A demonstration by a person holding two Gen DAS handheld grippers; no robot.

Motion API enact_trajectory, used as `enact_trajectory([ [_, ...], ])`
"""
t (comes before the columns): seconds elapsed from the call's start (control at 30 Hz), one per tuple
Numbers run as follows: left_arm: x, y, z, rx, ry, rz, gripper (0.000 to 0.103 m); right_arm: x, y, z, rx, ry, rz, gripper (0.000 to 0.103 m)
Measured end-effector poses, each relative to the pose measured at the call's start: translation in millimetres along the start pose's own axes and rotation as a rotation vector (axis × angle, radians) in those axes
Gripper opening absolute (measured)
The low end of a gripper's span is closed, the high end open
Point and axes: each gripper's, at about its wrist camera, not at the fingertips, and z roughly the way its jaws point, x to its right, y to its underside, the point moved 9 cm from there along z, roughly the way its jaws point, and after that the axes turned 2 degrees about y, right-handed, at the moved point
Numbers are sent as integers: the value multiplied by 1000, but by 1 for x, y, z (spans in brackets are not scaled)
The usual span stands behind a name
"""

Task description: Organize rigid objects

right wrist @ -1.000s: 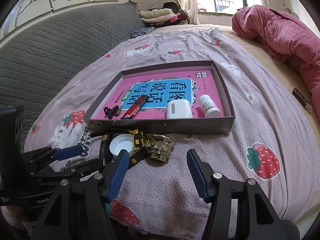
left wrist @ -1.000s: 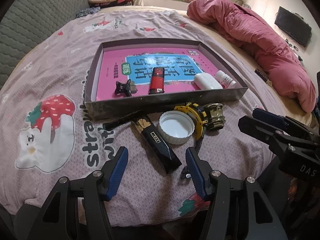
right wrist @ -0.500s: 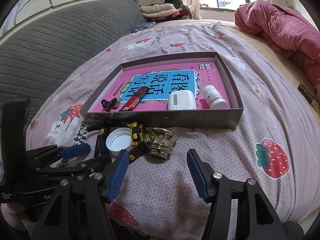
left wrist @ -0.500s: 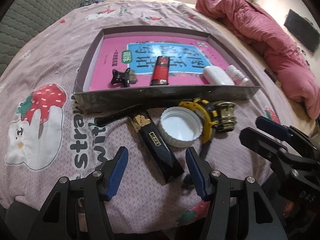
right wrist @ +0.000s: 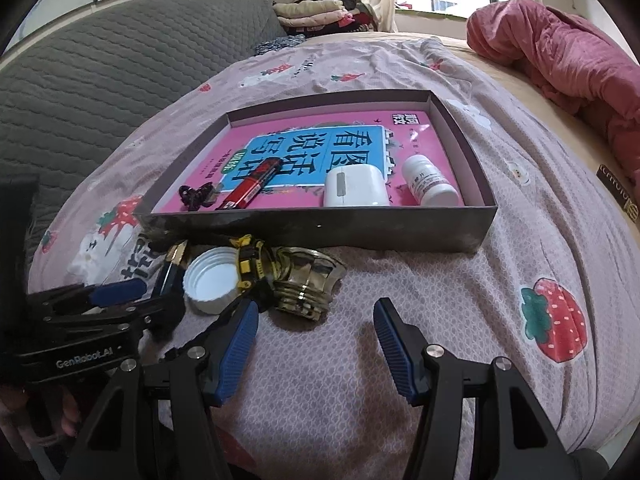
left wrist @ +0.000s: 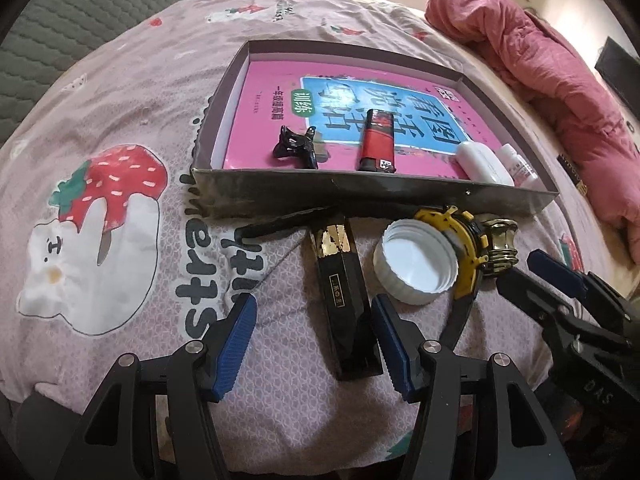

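Left wrist view: left gripper (left wrist: 314,334) released, jaws spread either side of the near end of the black box (left wrist: 344,304) on the bedsheet (left wrist: 132,92), not pressing it. White cap (left wrist: 416,266) just right; tray (left wrist: 360,192) beyond.

Right wrist view: right gripper (right wrist: 316,336) released over bare sheet, brass fitting (right wrist: 308,284) just beyond its left finger, near the tray's front wall.
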Motion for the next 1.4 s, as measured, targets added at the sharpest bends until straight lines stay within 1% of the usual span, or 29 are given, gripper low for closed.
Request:
enact_trajectory([
  [0.17, 2, -2, 3, 8, -18, 33, 61, 5, -3, 8, -4, 11, 50, 59],
  [0.5, 3, -4, 7, 14, -23, 41, 61, 7, -9, 16, -2, 12, 97, 59],
  [0.6, 2, -6, 9, 13, -17, 37, 61, 6, -12, 17, 8, 17, 61, 59],
  [0.77, 1, -7, 10, 12, -11, 39, 61, 1, -17, 23, 21, 19, -65, 59],
  [0.93, 1, -7, 11, 11, -9, 37, 61, -2, -17, 27, 26, 8, -128, 59],
  [1.03, 1, -7, 11, 12, -9, 39, 61, -6, -16, 31, 18, -4, -153, 53],
  [1.07, 1, -7, 11, 11, -10, 39, 61, -8, -16, 32, 16, -8, -163, 49],
  [1.13, 1, -8, 12, 13, -10, 42, 61, -11, -15, 33, 21, -3, -189, 48],
  [1.2, 1, -8, 12, 14, -8, 42, 61, -12, -15, 33, 25, -1, -199, 48],
  [1.4, 2, -9, 13, 20, -11, 51, 61, -5, -16, 29, 27, -35, -145, 47],
])
